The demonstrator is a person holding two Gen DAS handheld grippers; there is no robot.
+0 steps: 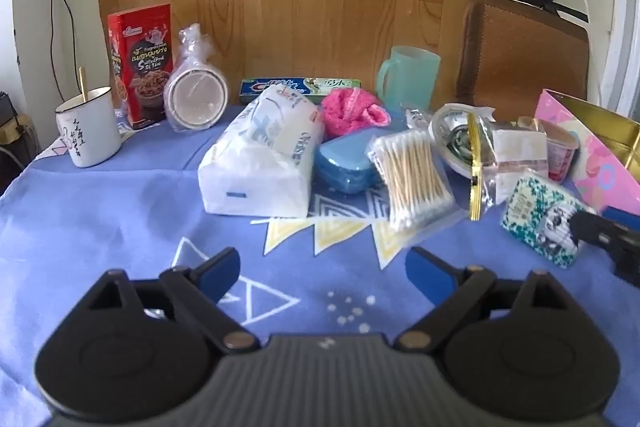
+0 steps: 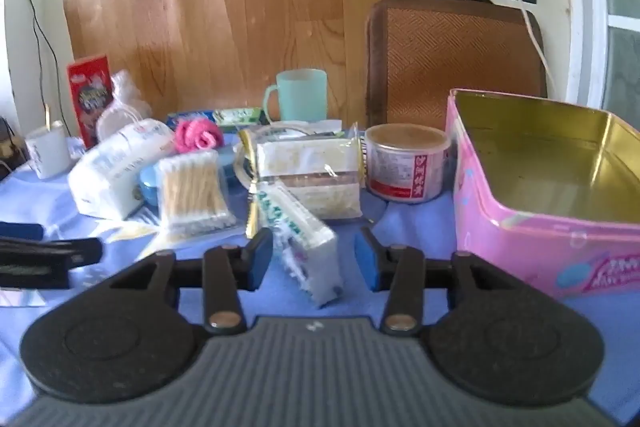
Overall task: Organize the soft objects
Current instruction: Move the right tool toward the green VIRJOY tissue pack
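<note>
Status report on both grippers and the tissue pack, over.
Left gripper open, empty. Right gripper open around small tissue pack, not clamped. Pink tin open alongside.

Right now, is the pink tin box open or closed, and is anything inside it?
Open and empty: the pink tin box has no lid on, and its gold inside is bare.

Your left gripper [image 1: 322, 273] hangs wide open over the blue tablecloth [image 1: 100, 227] at bottom centre; the tissue pack [image 1: 260, 163] lies mid-frame, the cotton swabs [image 1: 414, 177] just right of it.
</note>
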